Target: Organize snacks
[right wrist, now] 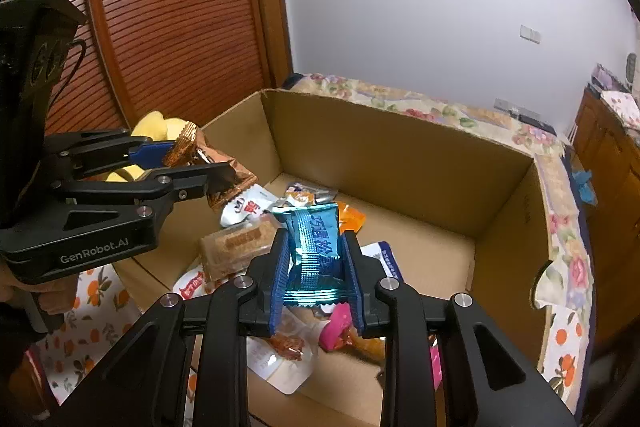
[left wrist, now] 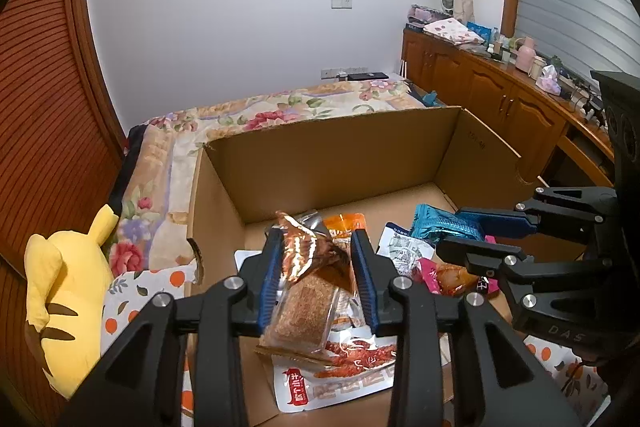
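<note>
An open cardboard box [left wrist: 332, 163] [right wrist: 400, 163] stands on a bed and holds several snack packets. My left gripper [left wrist: 316, 269] [right wrist: 202, 163] is shut on a copper foil snack packet [left wrist: 308, 255] [right wrist: 216, 167] and holds it above the box's near left side. My right gripper [right wrist: 316, 263] [left wrist: 468, 233] is shut on a shiny blue snack packet [right wrist: 314, 247] [left wrist: 440, 223] above the middle of the box. Below lie a clear-wrapped brown biscuit bar [right wrist: 234, 247] [left wrist: 304, 311], a white pouch with red food [left wrist: 340, 367], an orange packet [right wrist: 352, 219] and a pink packet [right wrist: 338, 327].
The bed has a floral blanket [left wrist: 260, 115]. A yellow plush toy [left wrist: 64, 291] lies left of the box on an orange-print cloth [right wrist: 92, 295]. A slatted wooden wardrobe [right wrist: 168, 15] stands at the left. Wooden cabinets [left wrist: 492, 95] with clutter run along the right.
</note>
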### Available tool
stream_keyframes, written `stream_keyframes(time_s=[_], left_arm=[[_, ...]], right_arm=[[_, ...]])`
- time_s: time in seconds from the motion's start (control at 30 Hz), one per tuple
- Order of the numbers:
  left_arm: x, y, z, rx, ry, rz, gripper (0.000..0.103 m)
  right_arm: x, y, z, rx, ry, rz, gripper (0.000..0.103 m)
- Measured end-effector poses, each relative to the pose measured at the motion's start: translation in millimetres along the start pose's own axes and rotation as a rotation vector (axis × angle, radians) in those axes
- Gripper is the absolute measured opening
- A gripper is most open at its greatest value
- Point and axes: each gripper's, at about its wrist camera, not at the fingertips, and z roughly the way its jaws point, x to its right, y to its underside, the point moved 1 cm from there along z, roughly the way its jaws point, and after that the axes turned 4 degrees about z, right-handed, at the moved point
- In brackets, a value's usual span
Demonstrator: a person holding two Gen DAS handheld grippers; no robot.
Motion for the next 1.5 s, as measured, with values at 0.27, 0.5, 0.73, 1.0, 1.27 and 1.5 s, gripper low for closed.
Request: stream_keyframes(time_s=[0.27,0.5,0.73,1.0,1.27,1.5], left_arm=[[-2,3,-2,0.004,-0.011,-0.014,0.053],[-2,15,-19,0.025,-0.041,-0.023,0.068],[4,24,-54,0.090,-0.076,-0.026,0.083],[8,37,-94,0.159,-0.111,-0.039,0.102],[16,54,-134,0.237,-0.142,-0.063,0.103],[30,72,-162,0.278,-0.180,-0.032,0.103]], right_arm=[[-3,2,5,-0.011,0.016,-0.005,0.040],[-1,10,-10,0.035,0.075,0.033,0.052],[3,20,-46,0.124,0.139,0.091,0.073],[-2,34,-87,0.216,0.203,0.131,0.090],[-13,48,-123,0.291,0.240,0.151,0.094],[-27,63,-153,0.345,0.260,0.154,0.096]])
